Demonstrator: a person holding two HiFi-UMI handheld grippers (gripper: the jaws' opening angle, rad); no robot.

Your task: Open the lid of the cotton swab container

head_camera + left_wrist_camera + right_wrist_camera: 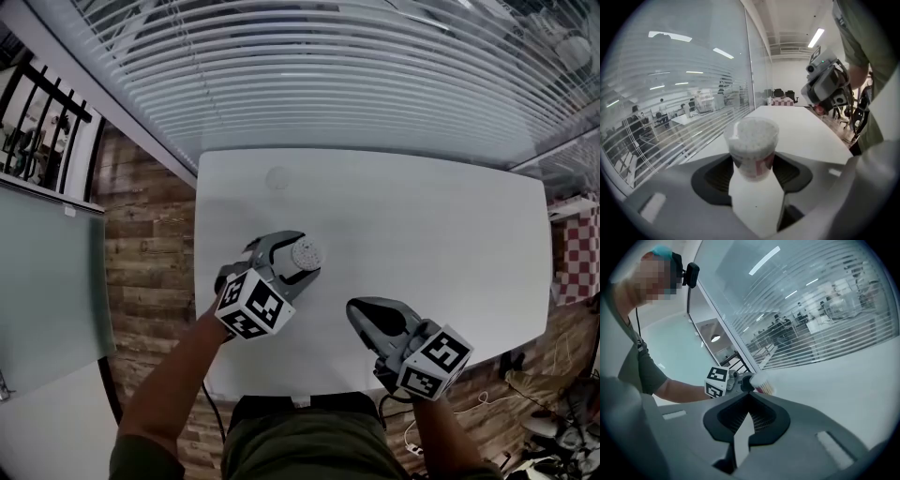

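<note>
In the head view, the left gripper [298,258] is seen clamped wide around the cotton swab container [307,251], upright on the white table [441,225]. The right gripper [356,307] lies at its 5 o'clock.

In the left gripper view, white swab tips are seen packed at the container's top.

In the right gripper view, the jaws are seen shut, nothing between

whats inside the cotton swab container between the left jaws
White swab tips pack the top of the cotton swab container, seen through its clear wall. The stems below are hidden by its reddish label and the left hand-held gripper.
</note>
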